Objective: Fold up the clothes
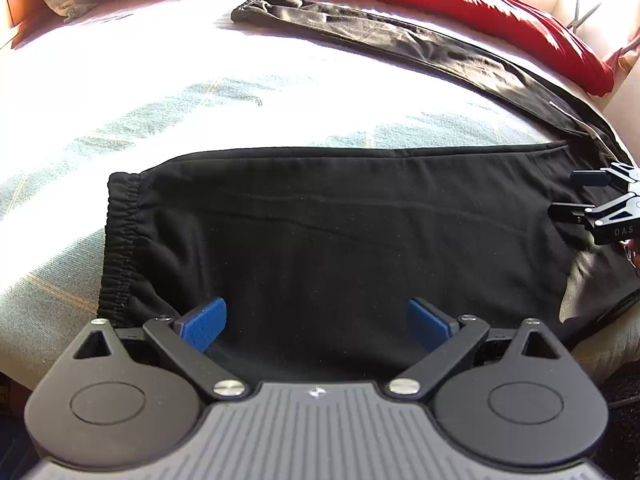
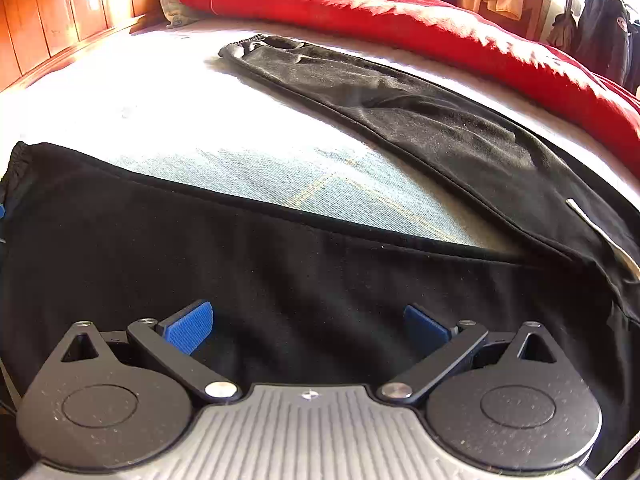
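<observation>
Black trousers (image 1: 340, 240) are spread on the bed (image 1: 160, 112), 2 legs apart in a V; the near leg lies flat, cuff (image 1: 120, 248) at its left end. The far leg (image 2: 420, 120) lies beside the red blanket (image 2: 360, 4). Left gripper (image 1: 316, 324) and right gripper (image 2: 308, 326) are held over the near leg, both jaws spread wide, nothing pinched.

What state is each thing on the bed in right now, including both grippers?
Black cotton jogger trousers: spread flat, legs splayed apart, not yet folded.
Elastic trouser cuff: gathered, lying flat near the left gripper.
Red blanket: bunched along the far side.
Left gripper: jaws open, holding nothing.
Right gripper: jaws open, holding nothing.
</observation>
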`<state>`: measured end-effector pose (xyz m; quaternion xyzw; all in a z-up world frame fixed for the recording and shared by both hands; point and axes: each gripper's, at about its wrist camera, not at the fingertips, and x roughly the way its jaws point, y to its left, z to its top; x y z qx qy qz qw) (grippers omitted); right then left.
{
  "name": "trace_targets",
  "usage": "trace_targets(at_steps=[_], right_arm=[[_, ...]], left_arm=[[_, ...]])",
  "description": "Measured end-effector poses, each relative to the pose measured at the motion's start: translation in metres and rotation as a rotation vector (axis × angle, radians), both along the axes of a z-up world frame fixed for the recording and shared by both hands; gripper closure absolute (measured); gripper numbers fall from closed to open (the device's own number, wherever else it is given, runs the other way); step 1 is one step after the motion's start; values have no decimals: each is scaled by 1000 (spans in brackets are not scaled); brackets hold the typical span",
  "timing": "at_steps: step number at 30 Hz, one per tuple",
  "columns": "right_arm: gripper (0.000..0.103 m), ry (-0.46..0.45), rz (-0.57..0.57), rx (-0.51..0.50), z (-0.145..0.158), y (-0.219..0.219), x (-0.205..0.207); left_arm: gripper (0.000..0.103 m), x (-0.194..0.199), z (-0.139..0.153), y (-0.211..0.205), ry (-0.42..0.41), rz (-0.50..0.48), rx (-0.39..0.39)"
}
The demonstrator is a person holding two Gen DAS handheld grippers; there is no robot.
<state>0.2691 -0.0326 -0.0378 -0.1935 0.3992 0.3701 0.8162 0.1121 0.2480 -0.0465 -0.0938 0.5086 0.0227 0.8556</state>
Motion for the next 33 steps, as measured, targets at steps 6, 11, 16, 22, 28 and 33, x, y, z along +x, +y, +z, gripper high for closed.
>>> trace_targets(at_steps=[6, 11, 16, 22, 28, 33], right_arm=[[0, -30, 4, -62, -2, 0, -5], [0, -33, -34, -43, 2, -7, -1], [0, -42, -61, -43, 6, -18, -2], [0, -24, -134, -37, 5, -39, 4], [0, 11, -167, 11, 5, -42, 19], [0, 33, -157, 35, 2, -34, 29]], left_arm=[[6, -1, -1, 15, 13, 72, -38], [6, 26, 14, 16, -82, 36, -4], [6, 56, 0, 27, -101, 72, 19], [6, 56, 8, 39, -69, 98, 54], [6, 23, 45, 31, -67, 26, -68], [6, 3, 44, 32, -40, 20, -218]])
